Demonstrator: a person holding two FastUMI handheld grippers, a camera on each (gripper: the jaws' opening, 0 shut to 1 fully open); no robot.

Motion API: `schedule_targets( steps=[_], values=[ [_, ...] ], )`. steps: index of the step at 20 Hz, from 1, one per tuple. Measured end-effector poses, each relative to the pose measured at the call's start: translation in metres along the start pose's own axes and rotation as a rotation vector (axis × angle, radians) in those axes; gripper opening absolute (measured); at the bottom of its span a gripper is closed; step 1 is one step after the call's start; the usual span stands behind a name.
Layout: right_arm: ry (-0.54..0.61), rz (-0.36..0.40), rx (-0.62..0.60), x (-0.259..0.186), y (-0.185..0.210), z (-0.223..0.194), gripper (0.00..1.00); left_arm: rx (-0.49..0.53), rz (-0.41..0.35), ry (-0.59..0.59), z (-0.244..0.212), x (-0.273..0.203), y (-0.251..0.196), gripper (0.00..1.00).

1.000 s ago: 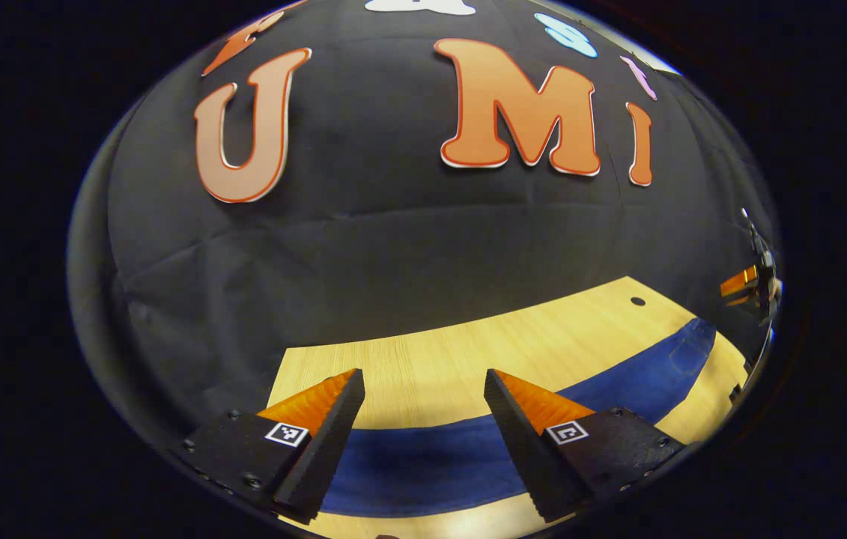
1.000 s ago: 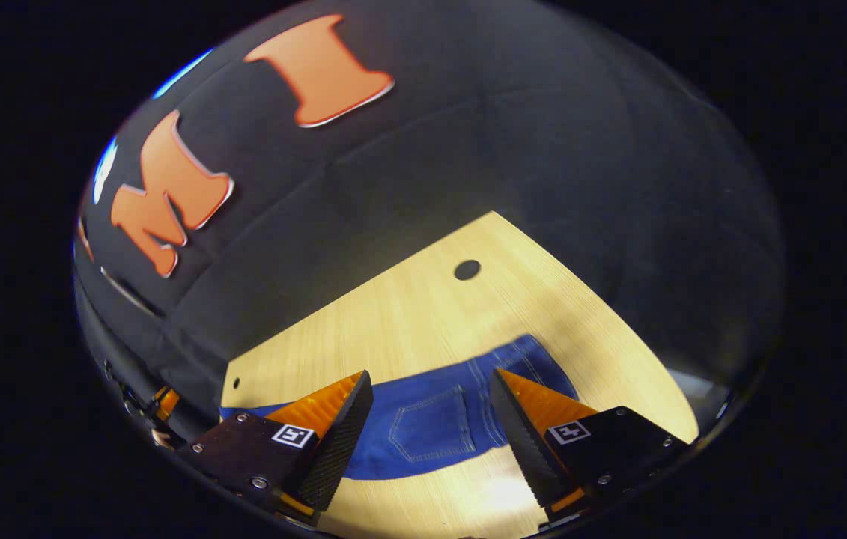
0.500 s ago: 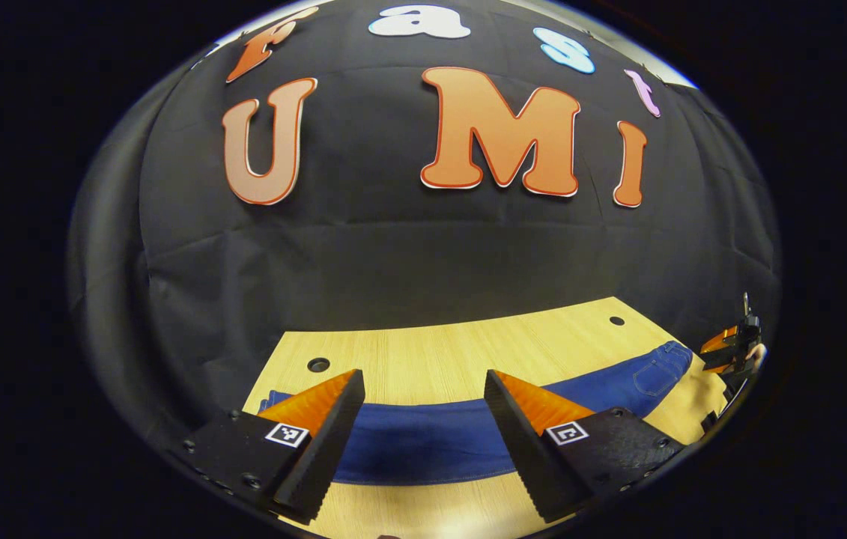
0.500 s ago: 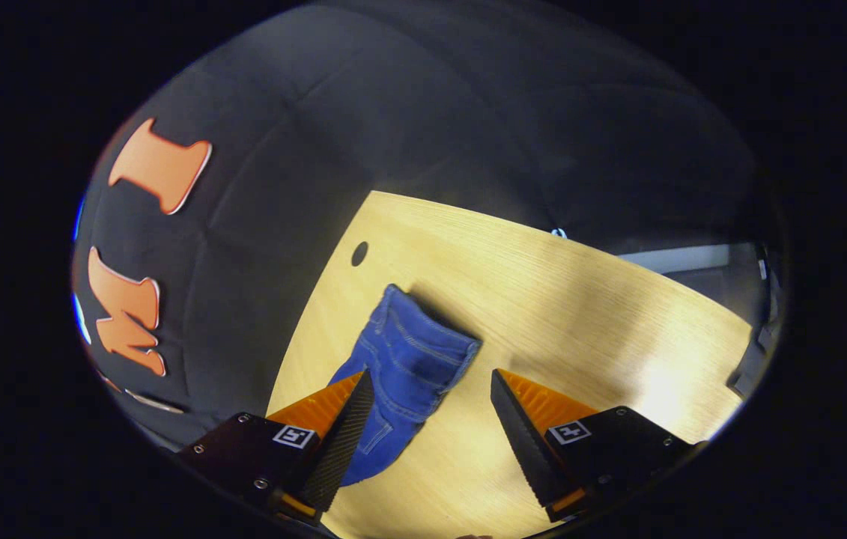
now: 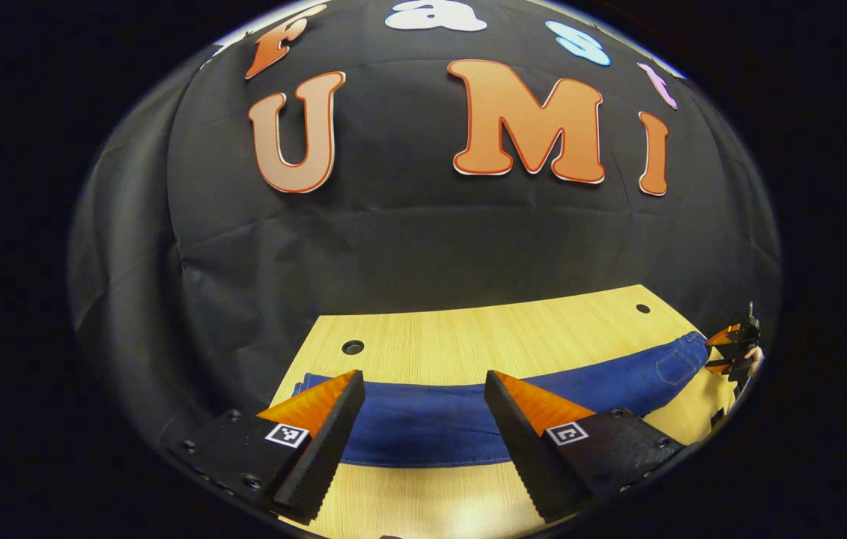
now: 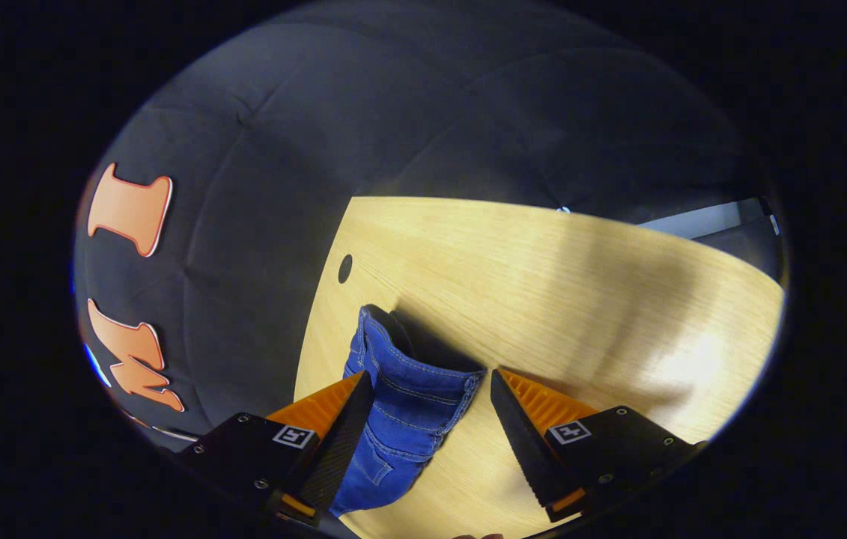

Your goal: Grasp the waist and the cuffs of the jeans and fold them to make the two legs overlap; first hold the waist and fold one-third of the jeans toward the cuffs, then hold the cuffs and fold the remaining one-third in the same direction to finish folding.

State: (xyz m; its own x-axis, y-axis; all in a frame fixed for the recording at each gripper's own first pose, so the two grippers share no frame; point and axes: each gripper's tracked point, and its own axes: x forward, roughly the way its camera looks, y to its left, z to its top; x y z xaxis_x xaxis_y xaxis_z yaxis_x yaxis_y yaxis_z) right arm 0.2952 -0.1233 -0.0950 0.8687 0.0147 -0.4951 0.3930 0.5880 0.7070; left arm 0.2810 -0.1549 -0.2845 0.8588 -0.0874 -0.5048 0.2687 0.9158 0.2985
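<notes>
Across the table (image 5: 468, 337) the jeans (image 5: 430, 419) lay lengthwise, their waist (image 6: 416, 367) just ahead of your spread, empty right gripper (image 6: 430, 419), while your left gripper (image 5: 423, 419), also released, hovered above the legs.

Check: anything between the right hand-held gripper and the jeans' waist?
Nothing visible. The right hand-held gripper is open, with the waist end of the jeans lying between its fingers on the bare table.

wooden table (image 5: 468, 344), jeans (image 5: 423, 423) lying flat
</notes>
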Motion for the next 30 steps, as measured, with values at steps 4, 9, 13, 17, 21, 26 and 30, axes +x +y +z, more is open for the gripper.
schedule_targets(
  steps=[4, 9, 13, 17, 21, 26, 30],
  values=[
    [-0.029, -0.017, 0.057, 0.019, 0.007, -0.001, 0.97, -0.002, 0.018, 0.017, -0.003, 0.002, 0.003, 0.99],
    [-0.071, -0.072, -0.011, 0.036, -0.005, 0.0, 0.41, -0.034, 0.05, 0.031, -0.012, -0.001, 0.008, 0.99],
    [-0.062, -0.113, -0.004, 0.036, -0.002, 0.002, 0.07, -0.082, 0.078, 0.044, -0.024, -0.006, 0.025, 0.99],
    [-0.133, -0.117, -0.183, 0.016, 0.03, 0.007, 0.07, -0.132, 0.093, 0.047, -0.036, -0.011, 0.055, 0.99],
    [-0.198, -0.037, -0.265, -0.011, 0.106, -0.006, 0.06, -0.15, 0.096, 0.022, -0.036, -0.012, 0.093, 0.99],
    [-0.243, 0.057, -0.442, -0.04, 0.203, -0.065, 0.06, -0.154, 0.059, 0.001, -0.033, -0.002, 0.147, 0.99],
    [-0.205, 0.11, -0.57, -0.035, 0.268, -0.143, 0.06, -0.183, 0.029, -0.002, -0.041, 0.007, 0.183, 0.99]
  ],
)
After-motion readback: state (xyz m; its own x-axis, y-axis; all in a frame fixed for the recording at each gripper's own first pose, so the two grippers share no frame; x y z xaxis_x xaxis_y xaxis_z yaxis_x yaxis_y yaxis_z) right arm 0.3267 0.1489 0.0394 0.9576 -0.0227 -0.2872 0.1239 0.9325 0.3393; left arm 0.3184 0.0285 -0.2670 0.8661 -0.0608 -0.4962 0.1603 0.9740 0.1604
